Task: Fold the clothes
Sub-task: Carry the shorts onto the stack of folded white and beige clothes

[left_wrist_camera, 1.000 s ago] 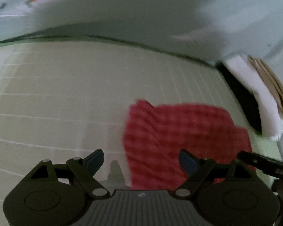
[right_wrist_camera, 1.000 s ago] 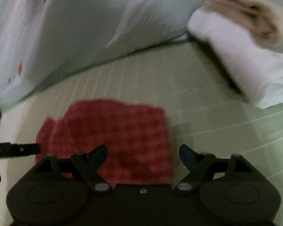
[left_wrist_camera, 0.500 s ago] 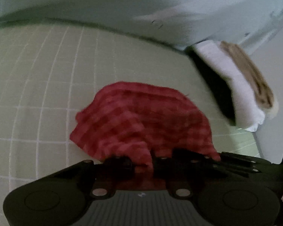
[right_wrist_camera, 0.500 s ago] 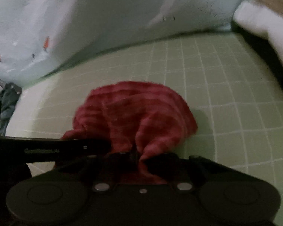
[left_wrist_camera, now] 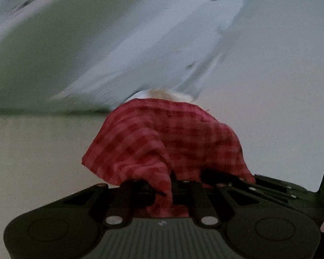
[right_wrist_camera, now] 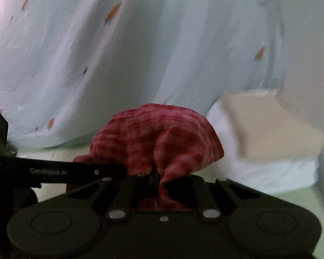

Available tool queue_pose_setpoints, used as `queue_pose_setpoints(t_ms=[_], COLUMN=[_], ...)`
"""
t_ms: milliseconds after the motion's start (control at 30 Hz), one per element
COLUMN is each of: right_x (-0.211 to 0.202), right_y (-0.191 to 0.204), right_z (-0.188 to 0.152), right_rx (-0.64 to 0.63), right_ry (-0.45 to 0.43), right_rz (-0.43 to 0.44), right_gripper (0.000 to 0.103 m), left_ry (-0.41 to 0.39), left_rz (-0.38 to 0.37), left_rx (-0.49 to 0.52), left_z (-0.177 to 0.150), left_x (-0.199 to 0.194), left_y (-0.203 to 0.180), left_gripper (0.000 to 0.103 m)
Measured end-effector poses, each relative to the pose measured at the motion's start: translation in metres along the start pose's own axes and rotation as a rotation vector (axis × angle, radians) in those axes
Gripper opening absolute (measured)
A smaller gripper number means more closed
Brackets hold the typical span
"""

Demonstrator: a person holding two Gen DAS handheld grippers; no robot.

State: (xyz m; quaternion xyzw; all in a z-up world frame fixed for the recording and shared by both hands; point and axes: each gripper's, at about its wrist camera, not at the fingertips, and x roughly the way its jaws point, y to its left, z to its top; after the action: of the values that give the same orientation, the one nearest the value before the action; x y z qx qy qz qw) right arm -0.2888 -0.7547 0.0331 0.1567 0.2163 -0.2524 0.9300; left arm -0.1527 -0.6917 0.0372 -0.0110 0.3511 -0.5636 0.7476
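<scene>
A red checked cloth hangs bunched and lifted off the pale green gridded surface. My left gripper is shut on its near edge, with fabric pinched between the jaws. In the right wrist view the same red checked cloth bulges up in front of my right gripper, which is shut on another part of that edge. The left gripper's black finger reaches in from the left, close beside the right one.
A pale blue curtain with small orange marks hangs behind the surface. A stack of white and beige folded fabric lies at the right. A plain wall is to the right in the left wrist view.
Both grippers went from open over the flat cloth to shut on its near edge. They have since lifted it, so the cloth now hangs bunched above the surface.
</scene>
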Motion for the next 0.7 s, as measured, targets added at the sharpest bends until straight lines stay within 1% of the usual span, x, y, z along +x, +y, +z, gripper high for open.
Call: queue_pose_setpoints(t_ms=[200,233,267,300,333,367,400,433,500,533,567,600,633,700], right_x=[-0.014,-0.012,-0.007,-0.001,0.005,0.016,0.028,0.041,0.06,0.062,0.06,0.058,0.056,0.059], right_y=[-0.066,-0.076,-0.086,-0.096,-0.105,-0.113,-0.124,-0.135,-0.15,-0.153,-0.152,-0.149,-0.145,-0.143], right_z=[0.065,0.076,0.086,0.095,0.103,0.109,0.112,0.116,0.115,0.113,0.109,0.102,0.094,0.08], right_rx=[-0.09,-0.113,-0.136,-0.153,-0.17,-0.18,-0.171,-0.161,-0.124,-0.108,-0.098,-0.085,-0.064,-0.012], right_ry=[-0.108,-0.123,-0.136,-0.141,-0.145,-0.141,-0.134,-0.127,-0.101,-0.109,-0.138,-0.175,-0.211,-0.222], right_rz=[-0.098,-0.113,-0.133,-0.159,-0.186,-0.235,-0.292,-0.347,-0.418,-0.434,-0.434,-0.43,-0.421,-0.378], right_gripper=[0.011,0.012,0.014,0.017,0.029,0.049,0.055,0.06,0.061,0.064,0.073,0.078,0.083,0.084], left_ry=[-0.095,-0.112,-0.122,-0.118,-0.11,-0.102,-0.084,-0.066,-0.036,-0.035,-0.035,-0.032,-0.027,-0.002], left_rz=[-0.066,-0.069,-0.055,-0.011,0.041,0.092,0.146,0.178,0.224,0.238,0.252,0.268,0.284,0.306], left_rx=[0.079,0.1,0.113,0.12,0.124,0.129,0.124,0.114,0.09,0.078,0.067,0.056,0.046,0.023], left_z=[0.052,0.061,0.069,0.075,0.08,0.086,0.09,0.091,0.091,0.087,0.083,0.079,0.075,0.069], left_x=[0.054,0.065,0.074,0.087,0.102,0.116,0.133,0.143,0.156,0.155,0.154,0.155,0.157,0.16], left_y=[-0.073,-0.084,-0.093,-0.097,-0.101,-0.104,-0.102,-0.097,-0.085,-0.078,-0.071,-0.065,-0.06,-0.05], left_gripper=[0.014,0.017,0.022,0.029,0.048,0.059,0.076,0.077,0.078,0.082,0.086,0.091,0.092,0.092])
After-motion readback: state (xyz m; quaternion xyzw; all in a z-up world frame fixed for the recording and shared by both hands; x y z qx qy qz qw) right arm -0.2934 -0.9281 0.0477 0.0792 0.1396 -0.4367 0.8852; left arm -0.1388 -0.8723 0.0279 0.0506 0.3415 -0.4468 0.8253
